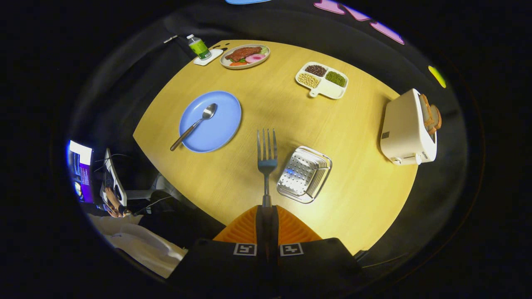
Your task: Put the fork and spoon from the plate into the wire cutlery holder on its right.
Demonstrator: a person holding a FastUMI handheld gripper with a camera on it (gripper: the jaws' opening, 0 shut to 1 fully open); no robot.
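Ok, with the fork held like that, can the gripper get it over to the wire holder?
Probably yes. The gripper is shut on the fork, tines pointing ahead, high above the table. The wire cutlery holder sits just right of the fork, open side up, with nothing between them.

Shiny metal fork (266, 155); matt wood-grain table (357, 137); glossy blue plate (220, 124).
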